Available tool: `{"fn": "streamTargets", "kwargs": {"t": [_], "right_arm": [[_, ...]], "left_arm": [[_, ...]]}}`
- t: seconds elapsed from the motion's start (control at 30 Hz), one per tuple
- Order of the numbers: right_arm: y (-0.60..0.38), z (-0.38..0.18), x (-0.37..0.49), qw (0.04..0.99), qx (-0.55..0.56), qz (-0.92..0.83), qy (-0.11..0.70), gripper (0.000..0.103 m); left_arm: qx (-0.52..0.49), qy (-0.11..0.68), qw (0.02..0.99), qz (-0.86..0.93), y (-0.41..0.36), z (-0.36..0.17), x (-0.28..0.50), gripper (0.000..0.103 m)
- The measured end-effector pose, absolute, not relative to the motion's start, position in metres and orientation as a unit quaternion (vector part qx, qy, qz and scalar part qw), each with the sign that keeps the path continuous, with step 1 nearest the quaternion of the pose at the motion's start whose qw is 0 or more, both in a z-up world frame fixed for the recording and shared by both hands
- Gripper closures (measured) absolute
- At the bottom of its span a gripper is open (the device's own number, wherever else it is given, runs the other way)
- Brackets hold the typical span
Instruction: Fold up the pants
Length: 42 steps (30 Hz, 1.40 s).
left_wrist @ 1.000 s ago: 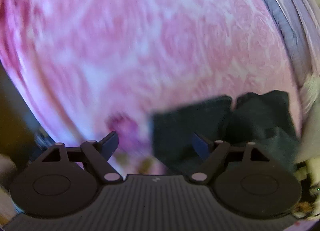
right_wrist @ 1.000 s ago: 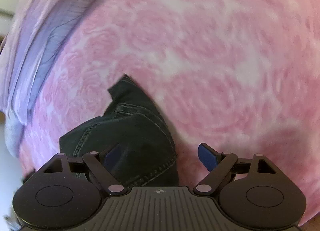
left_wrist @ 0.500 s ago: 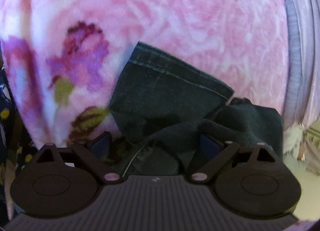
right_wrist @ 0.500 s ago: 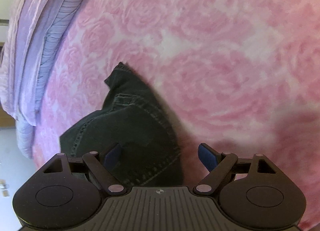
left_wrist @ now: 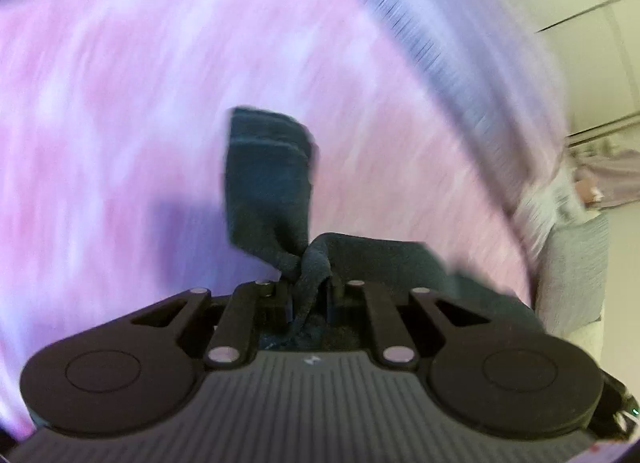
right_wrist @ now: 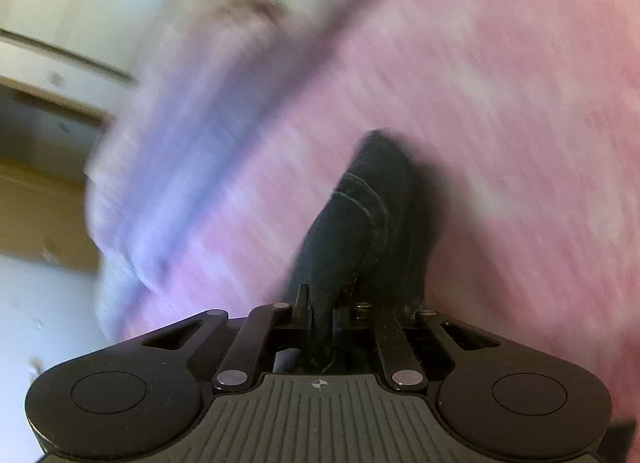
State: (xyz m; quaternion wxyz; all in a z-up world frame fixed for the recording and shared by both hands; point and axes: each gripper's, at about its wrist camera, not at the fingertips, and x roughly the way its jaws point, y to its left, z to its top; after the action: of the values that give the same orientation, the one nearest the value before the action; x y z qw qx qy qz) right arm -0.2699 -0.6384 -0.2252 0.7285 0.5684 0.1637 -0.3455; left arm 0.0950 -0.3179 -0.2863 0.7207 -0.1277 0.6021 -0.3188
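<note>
Dark denim pants (left_wrist: 268,179) hang over a pink rose-patterned blanket (left_wrist: 120,123), gathered at two points and partly lifted off it. In the left wrist view a leg end with its hem stands up from the jaws while the rest of the cloth spreads to the right, down toward the blanket. In the right wrist view the pants (right_wrist: 360,223) rise as a narrow stitched fold from the jaws, casting a dark shadow on the blanket (right_wrist: 520,143) to their right.

Left gripper (left_wrist: 310,295): jaws have just been closing and now stand drawn together, pinching a bunched ridge of denim between them. Right gripper (right_wrist: 320,315): jaws have likewise just been closing and now clamp a flat fold of the denim.

Beyond the blanket lies a band of lilac striped bedding (left_wrist: 440,43), seen also at the left of the right wrist view (right_wrist: 180,163). Past it, pale walls (left_wrist: 580,3) and a wooden surface (right_wrist: 40,203) show at the picture edges. Both views are smeared by motion. No container appears in either view.

Compared with half a second ago: the jaws then stood wide with the pants lying slack on the blanket beneath them; now both pairs grip cloth. The blanket fills less of each view and room edges have come into sight, consistent with both grippers having risen with the fabric.
</note>
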Motion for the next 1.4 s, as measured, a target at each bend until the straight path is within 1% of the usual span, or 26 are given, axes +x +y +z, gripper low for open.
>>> {"fn": "streamTargets", "kwargs": {"t": [0.1,0.23,0.37,0.5,0.6,0.67,0.73,0.8,0.83,0.87,0.9,0.93,0.97,1.0,1.07,1.1,1.13,1.17,1.23,1.27,1.33,1.4], "right_arm": [[-0.645,-0.166,-0.254,0.765,0.543,-0.334,0.094,0.100],[-0.643,-0.077,-0.225,0.825,0.460,-0.328,0.010,0.101],[-0.644,0.026,-0.198,0.859,0.391,-0.314,-0.100,0.101],[-0.624,0.128,-0.181,0.877,0.315,-0.302,-0.201,0.101],[-0.595,0.172,-0.181,0.878,0.273,-0.305,-0.249,0.101],[-0.570,0.177,-0.187,0.877,0.248,-0.321,-0.258,0.101],[-0.545,0.154,-0.196,0.871,0.248,-0.344,-0.247,0.101],[-0.517,0.105,-0.213,0.861,0.269,-0.376,-0.213,0.101],[-0.502,0.077,-0.221,0.854,0.282,-0.397,-0.182,0.100],[-0.485,0.037,-0.232,0.845,0.302,-0.423,-0.127,0.094],[-0.473,0.002,-0.239,0.834,0.326,-0.441,-0.067,0.083],[-0.464,-0.035,-0.247,0.813,0.356,-0.460,0.004,0.077],[-0.454,-0.081,-0.257,0.770,0.404,-0.484,0.102,0.066],[-0.446,-0.121,-0.269,0.722,0.451,-0.495,0.173,0.065],[-0.428,-0.178,-0.295,0.636,0.520,-0.513,0.248,0.065],[-0.420,-0.199,-0.310,0.595,0.550,-0.526,0.259,0.065],[-0.416,-0.213,-0.320,0.568,0.569,-0.535,0.261,0.065],[-0.414,-0.221,-0.326,0.549,0.575,-0.547,0.260,0.065],[-0.429,-0.225,-0.337,0.542,0.582,-0.547,0.260,0.065],[-0.438,-0.230,-0.334,0.541,0.586,-0.544,0.260,0.064],[-0.451,-0.235,-0.361,0.544,0.590,-0.540,0.255,0.063],[-0.474,-0.253,-0.378,0.535,0.600,-0.543,0.244,0.060]], "left_arm": [[-0.122,0.542,0.742,-0.376,-0.352,-0.226,0.148,0.093],[-0.134,0.442,0.757,-0.462,-0.395,-0.122,0.194,0.093],[-0.162,0.354,0.755,-0.527,-0.427,-0.019,0.215,0.093],[-0.193,0.262,0.748,-0.579,-0.435,0.090,0.230,0.093],[-0.218,0.214,0.733,-0.608,-0.423,0.142,0.230,0.092],[-0.228,0.195,0.724,-0.622,-0.414,0.158,0.228,0.091],[-0.227,0.196,0.717,-0.630,-0.405,0.155,0.217,0.089],[-0.215,0.228,0.710,-0.630,-0.393,0.126,0.211,0.084],[-0.204,0.261,0.704,-0.628,-0.382,0.099,0.204,0.082],[-0.193,0.289,0.702,-0.622,-0.374,0.076,0.203,0.075],[-0.172,0.330,0.703,-0.607,-0.360,0.039,0.198,0.068],[-0.151,0.365,0.705,-0.589,-0.348,0.007,0.196,0.064],[-0.123,0.407,0.710,-0.561,-0.334,-0.029,0.194,0.059],[-0.086,0.458,0.714,-0.523,-0.319,-0.066,0.192,0.060],[-0.037,0.551,0.707,-0.442,-0.285,-0.133,0.194,0.060],[-0.016,0.584,0.709,-0.395,-0.266,-0.160,0.195,0.061],[-0.001,0.597,0.714,-0.366,-0.255,-0.174,0.198,0.061],[0.014,0.604,0.718,-0.346,-0.246,-0.184,0.199,0.061],[0.037,0.608,0.721,-0.331,-0.241,-0.193,0.198,0.061],[0.044,0.605,0.720,-0.336,-0.243,-0.194,0.195,0.061],[0.061,0.594,0.719,-0.355,-0.266,-0.194,0.189,0.059],[0.067,0.589,0.711,-0.379,-0.290,-0.203,0.186,0.059]]}}
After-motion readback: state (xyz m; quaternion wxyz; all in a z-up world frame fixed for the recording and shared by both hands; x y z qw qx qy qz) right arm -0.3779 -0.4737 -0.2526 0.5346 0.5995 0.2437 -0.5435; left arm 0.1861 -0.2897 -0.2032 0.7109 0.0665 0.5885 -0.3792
